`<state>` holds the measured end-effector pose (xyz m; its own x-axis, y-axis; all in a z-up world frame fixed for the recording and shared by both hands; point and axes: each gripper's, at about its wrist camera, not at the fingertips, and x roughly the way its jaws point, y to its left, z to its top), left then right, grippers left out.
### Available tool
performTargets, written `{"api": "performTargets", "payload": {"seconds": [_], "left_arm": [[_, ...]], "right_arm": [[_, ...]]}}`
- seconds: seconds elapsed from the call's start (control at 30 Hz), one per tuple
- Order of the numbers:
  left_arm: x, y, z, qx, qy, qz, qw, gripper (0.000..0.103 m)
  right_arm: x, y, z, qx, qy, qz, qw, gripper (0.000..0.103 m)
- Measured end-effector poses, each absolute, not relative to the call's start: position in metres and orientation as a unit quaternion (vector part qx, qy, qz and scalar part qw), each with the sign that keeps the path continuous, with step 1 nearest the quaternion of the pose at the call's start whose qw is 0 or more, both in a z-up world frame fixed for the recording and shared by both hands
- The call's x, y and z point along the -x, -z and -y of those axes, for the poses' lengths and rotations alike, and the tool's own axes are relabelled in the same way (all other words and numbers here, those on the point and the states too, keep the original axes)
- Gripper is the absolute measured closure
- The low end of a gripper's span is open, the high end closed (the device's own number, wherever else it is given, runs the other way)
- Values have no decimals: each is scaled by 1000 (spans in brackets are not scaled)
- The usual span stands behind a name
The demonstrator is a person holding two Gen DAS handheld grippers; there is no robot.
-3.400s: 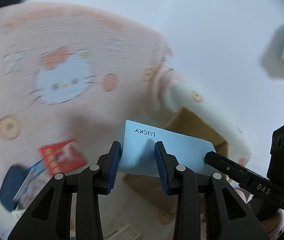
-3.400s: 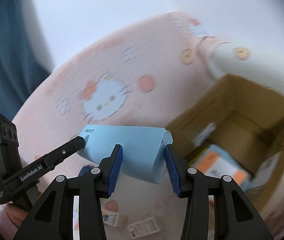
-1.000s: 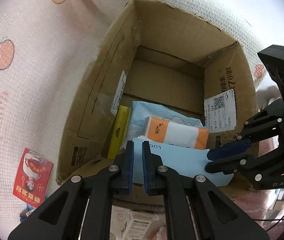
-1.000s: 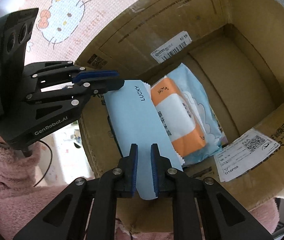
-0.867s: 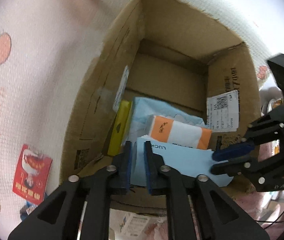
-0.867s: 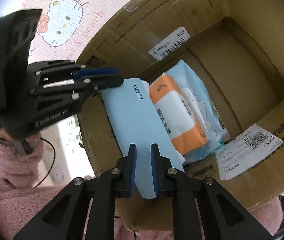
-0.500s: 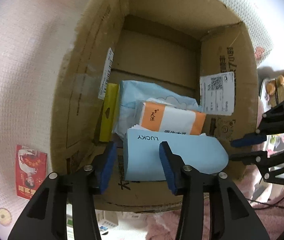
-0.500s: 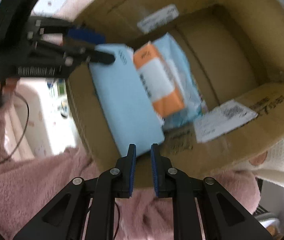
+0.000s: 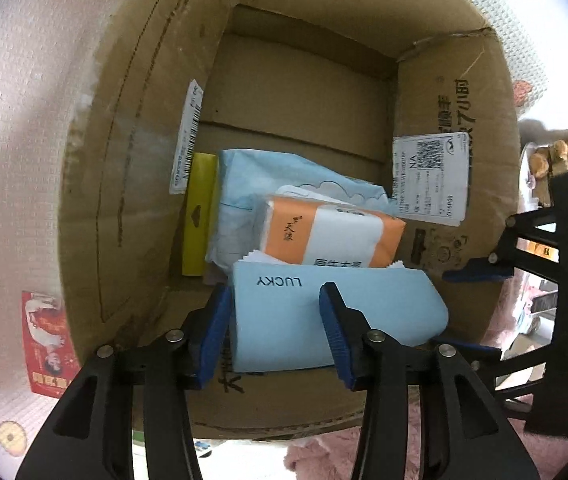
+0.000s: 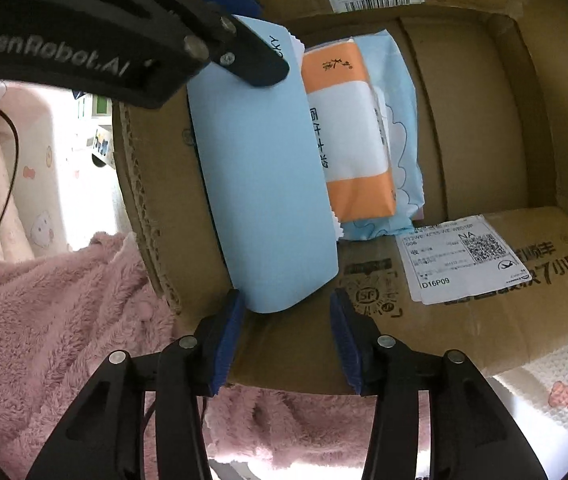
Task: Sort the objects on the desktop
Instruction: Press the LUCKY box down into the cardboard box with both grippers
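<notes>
Left gripper [image 9: 274, 320]: jaws apart over the near edge of the box; they opened within the last second. The card lies between the pads, neither one pressing it.
Right gripper [image 10: 286, 332]: jaws just opened and parted; the card's rounded end sits just ahead of the gap, untouched.
Card [image 9: 324, 320]: pale blue, printed LUCKY, lying loose on the box's near wall and the packs inside, stretched between the two grippers.
Orange pack [image 9: 330, 236]: just beyond the card, ahead of the left gripper, on top of a light blue pack [image 9: 252, 176].
Yellow strip [image 9: 198, 212]: left of the packs, against the box wall.
Box [image 9: 292, 76]: open cardboard, far floor bare, shipping label [image 10: 460, 256] on the flap right of the right gripper.
Sleeve [image 10: 56, 308]: pink fleece, left of the right gripper.
</notes>
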<state>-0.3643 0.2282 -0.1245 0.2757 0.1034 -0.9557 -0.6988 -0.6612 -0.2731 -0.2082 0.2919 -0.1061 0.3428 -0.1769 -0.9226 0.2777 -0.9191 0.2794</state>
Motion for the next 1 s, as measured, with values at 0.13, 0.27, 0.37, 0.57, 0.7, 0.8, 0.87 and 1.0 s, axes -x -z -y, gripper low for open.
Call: {"api": "performTargets", "payload": {"seconds": [0.13, 0.27, 0.37, 0.57, 0.7, 0.8, 0.87, 1.0], "left_arm": [[362, 120, -223, 713, -569, -201, 357, 53], [361, 117, -217, 710, -583, -187, 348, 53], [360, 116, -215, 709, -592, -176, 340, 54], [351, 108, -216, 702, -601, -166, 345, 55], [351, 106, -218, 700, -604, -161, 345, 56], [350, 114, -216, 705, -602, -161, 339, 57], [350, 116, -215, 705, -602, -155, 342, 57], [347, 118, -216, 699, -604, -158, 348, 57]], "right_arm": [[208, 111, -292, -795, 571, -28, 203, 57], [214, 118, -296, -792, 571, -17, 216, 56], [212, 114, -301, -772, 593, -10, 228, 57], [207, 85, -305, -702, 674, -21, 229, 70], [216, 61, -304, -665, 709, -54, 227, 73], [220, 65, -303, -686, 687, -41, 234, 73], [215, 74, -306, -703, 670, -35, 235, 73], [216, 91, -316, -729, 641, 18, 240, 73]]}}
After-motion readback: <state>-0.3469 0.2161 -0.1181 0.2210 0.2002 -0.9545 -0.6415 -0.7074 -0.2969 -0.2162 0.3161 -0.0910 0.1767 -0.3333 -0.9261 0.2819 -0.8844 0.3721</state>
